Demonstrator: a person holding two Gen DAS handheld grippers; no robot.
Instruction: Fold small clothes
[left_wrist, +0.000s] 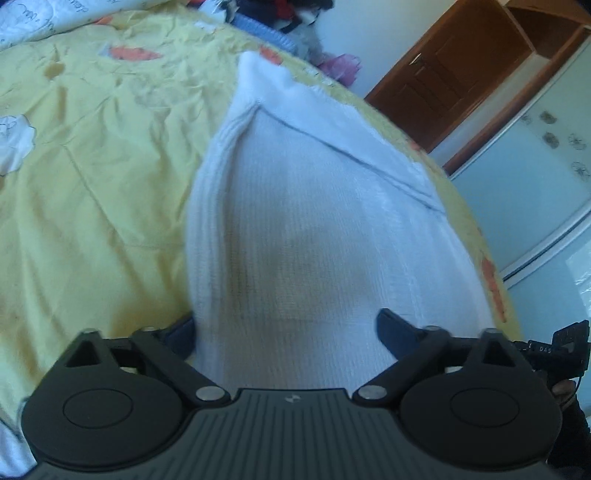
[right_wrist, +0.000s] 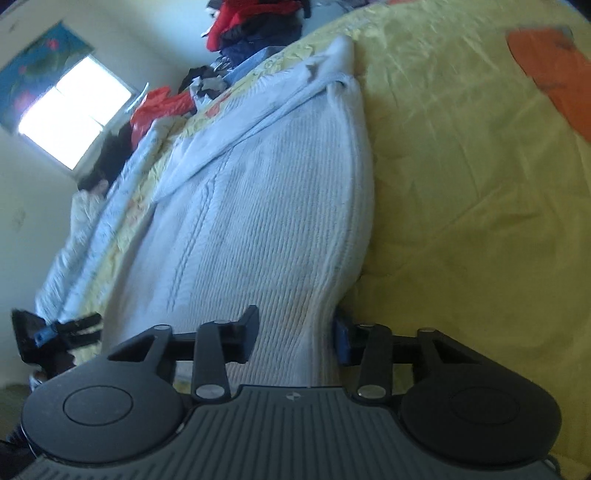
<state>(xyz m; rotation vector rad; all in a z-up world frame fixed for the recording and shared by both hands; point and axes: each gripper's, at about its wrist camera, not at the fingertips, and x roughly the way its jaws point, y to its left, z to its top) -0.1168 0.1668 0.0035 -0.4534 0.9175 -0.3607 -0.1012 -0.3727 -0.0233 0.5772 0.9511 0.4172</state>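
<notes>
Left gripper (left_wrist: 286, 334) and right gripper (right_wrist: 293, 338) are spread wide around white knit garment (left_wrist: 295, 206); nothing pinched. Soft, light, floppy: best pinched at the near hem.

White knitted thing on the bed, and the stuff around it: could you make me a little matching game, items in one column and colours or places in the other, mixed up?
Items
1. white knitted garment
2. bedsheet
3. wooden door
4. window

Descriptions
A. brown, beyond the bed in the left wrist view
B. yellow with orange patches
C. bright, on the wall in the right wrist view
D. between the fingers of both the left gripper and the right gripper

Pairs: 1-D, 2-B, 3-A, 4-C
</notes>
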